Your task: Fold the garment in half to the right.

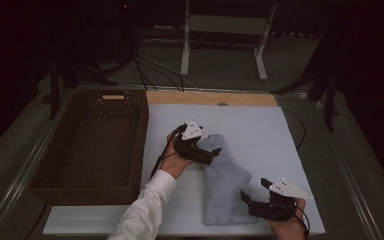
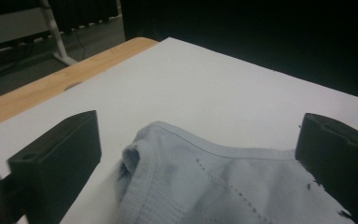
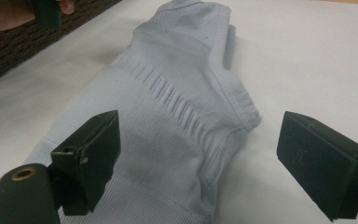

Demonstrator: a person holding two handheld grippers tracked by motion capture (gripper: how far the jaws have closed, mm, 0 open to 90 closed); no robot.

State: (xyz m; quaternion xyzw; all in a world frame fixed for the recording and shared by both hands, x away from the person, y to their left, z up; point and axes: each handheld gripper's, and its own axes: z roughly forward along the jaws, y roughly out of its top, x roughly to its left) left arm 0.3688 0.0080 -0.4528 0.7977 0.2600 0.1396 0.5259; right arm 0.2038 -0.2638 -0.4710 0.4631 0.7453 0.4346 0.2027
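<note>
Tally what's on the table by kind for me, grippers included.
Light blue garment: 1
Brown wicker basket: 1
White board: 1
Grippers: 2, the left gripper and the right gripper, each with its fingers open at the garment
Total: 5

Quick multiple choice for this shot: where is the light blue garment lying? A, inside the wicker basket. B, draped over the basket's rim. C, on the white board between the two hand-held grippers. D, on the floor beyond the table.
C: the light blue garment lies flat on the white board, between the left hand-held gripper and the right hand-held gripper, apart from the wicker basket.
</note>
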